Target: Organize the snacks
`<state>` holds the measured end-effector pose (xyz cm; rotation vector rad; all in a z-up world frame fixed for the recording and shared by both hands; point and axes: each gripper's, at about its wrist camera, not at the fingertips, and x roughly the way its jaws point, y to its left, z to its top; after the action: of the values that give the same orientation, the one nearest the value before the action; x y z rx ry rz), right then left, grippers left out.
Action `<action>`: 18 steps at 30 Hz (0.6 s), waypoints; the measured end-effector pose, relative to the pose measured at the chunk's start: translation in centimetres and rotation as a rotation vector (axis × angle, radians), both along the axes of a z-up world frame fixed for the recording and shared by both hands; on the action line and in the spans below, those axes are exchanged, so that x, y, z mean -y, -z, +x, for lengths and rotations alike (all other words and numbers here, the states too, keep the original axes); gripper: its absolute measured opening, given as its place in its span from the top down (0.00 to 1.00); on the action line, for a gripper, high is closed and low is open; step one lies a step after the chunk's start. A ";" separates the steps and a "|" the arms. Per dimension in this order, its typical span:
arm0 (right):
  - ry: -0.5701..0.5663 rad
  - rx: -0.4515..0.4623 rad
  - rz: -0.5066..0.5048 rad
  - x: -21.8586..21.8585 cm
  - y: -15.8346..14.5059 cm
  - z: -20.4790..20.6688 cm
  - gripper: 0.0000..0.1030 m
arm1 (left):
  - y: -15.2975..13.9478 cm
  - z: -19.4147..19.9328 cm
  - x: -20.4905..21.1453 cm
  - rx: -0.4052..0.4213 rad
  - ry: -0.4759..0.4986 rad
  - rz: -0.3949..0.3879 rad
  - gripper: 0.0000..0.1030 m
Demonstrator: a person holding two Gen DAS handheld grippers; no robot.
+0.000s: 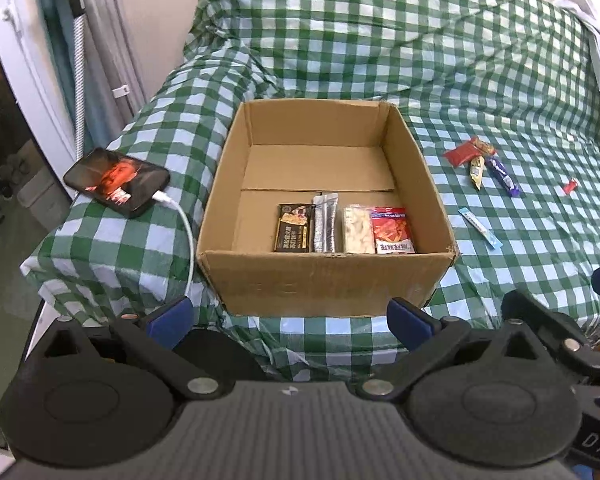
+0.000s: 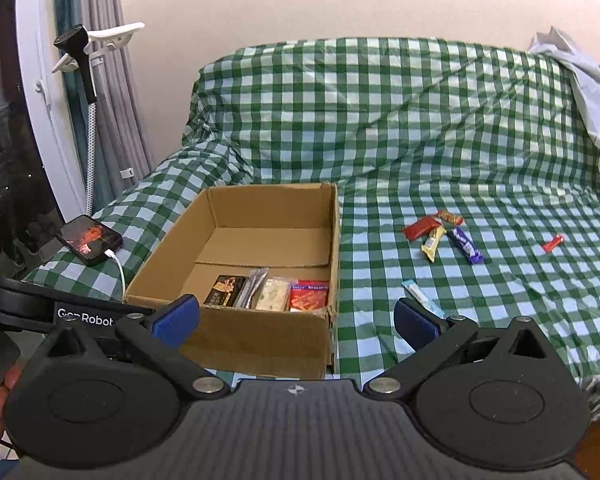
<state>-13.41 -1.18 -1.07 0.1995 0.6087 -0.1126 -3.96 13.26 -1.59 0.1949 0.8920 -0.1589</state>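
Nearest the cameras, the left tongs (image 1: 290,320) and the right tongs (image 2: 296,320) both stand with blue pads wide apart, holding nothing, short of the near edge of the sofa draped in a green-and-white checked plastic cloth (image 1: 500,240).

Just beyond them sits the open brown cardboard box (image 1: 324,280). Four packets stand in a row against its near wall: a dark brown biscuit packet (image 1: 294,227), a silver sachet (image 1: 325,222), a pale cream packet (image 1: 358,230) and a red snack packet (image 1: 392,230).

To the right of the box, loose on the cloth, lies a thin light-blue stick sachet (image 2: 422,298), the closest snack to the right tongs. Farther off is a cluster: a red wrapped bar (image 2: 420,227), a yellow wrapped bar (image 2: 432,243), a purple wrapped bar (image 2: 466,245), with a small red candy (image 2: 553,243) well apart.

Likely trouble: the flat stick sachet may slip, or the pads may pinch the slack, wrinkled cloth with it. The clustered bars touch, so one could drag another. On the left armrest, a black phone with a white charging cable (image 1: 118,182) sits near the box; a wide left swing could snag it.
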 end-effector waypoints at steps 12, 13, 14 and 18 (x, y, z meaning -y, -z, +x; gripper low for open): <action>0.153 -0.011 0.046 6.6 2.0 1.7 0.01 | -0.5 4.2 6.8 -0.011 0.115 0.042 0.00; 0.178 -0.012 0.047 7.6 2.1 1.8 0.01 | -0.7 4.8 7.6 -0.017 0.128 0.035 0.00; 0.204 -0.014 0.046 8.7 2.3 2.0 0.01 | -0.8 5.5 8.6 -0.024 0.140 0.028 0.00; 0.301 -0.006 0.030 13.1 2.7 2.6 0.01 | -1.4 8.4 12.6 -0.048 0.200 0.007 0.00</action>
<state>-10.76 -14.25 -3.80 0.3197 0.5839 -0.3946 4.40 0.63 -0.24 0.2884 0.9204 -0.3475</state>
